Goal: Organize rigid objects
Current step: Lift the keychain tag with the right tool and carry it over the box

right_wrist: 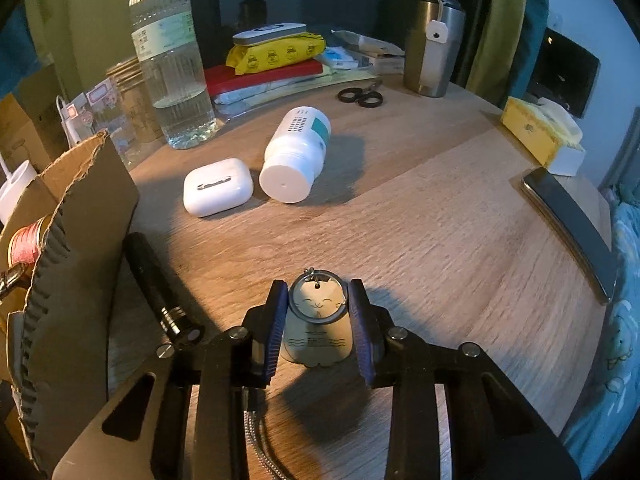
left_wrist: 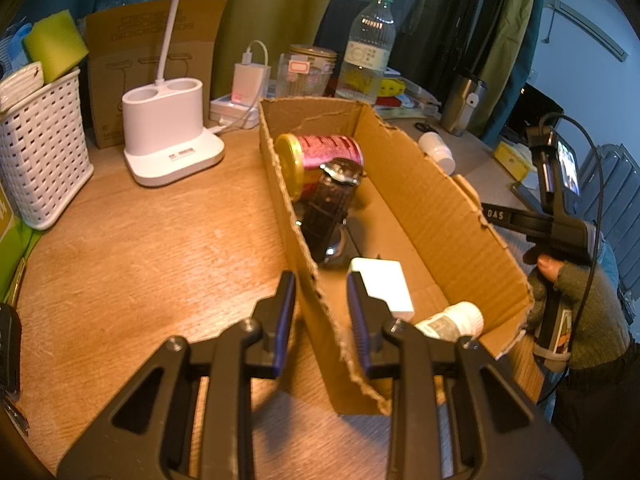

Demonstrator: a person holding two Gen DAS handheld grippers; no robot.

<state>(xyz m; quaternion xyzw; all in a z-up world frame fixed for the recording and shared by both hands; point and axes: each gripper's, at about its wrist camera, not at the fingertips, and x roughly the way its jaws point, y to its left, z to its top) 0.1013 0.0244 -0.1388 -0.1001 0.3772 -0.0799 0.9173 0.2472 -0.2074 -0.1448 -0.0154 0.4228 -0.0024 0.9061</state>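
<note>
Nearest the right wrist camera, we see the right gripper point(right_wrist: 318, 312) with its blue pads pressed against both sides of a wooden cat keychain point(right_wrist: 318, 328) lying on the wooden table point(right_wrist: 440, 220). The charm shows an engraved smiling face and whiskers; we cannot read the marks lower on it. A metal ring lies on its upper end, between the pads. A black flashlight point(right_wrist: 160, 292) lies just left of the gripper, beside the cardboard box point(right_wrist: 92, 240). Further off lie a white earbud case point(right_wrist: 218, 192) and a white pill bottle point(right_wrist: 296, 156), touching; its label print is illegible. The left gripper point(left_wrist: 320, 320) is clamped on the box's near wall; inside lie a can point(left_wrist: 320, 156), a watch point(left_wrist: 332, 200) and a white charger point(left_wrist: 386, 288).
</note>
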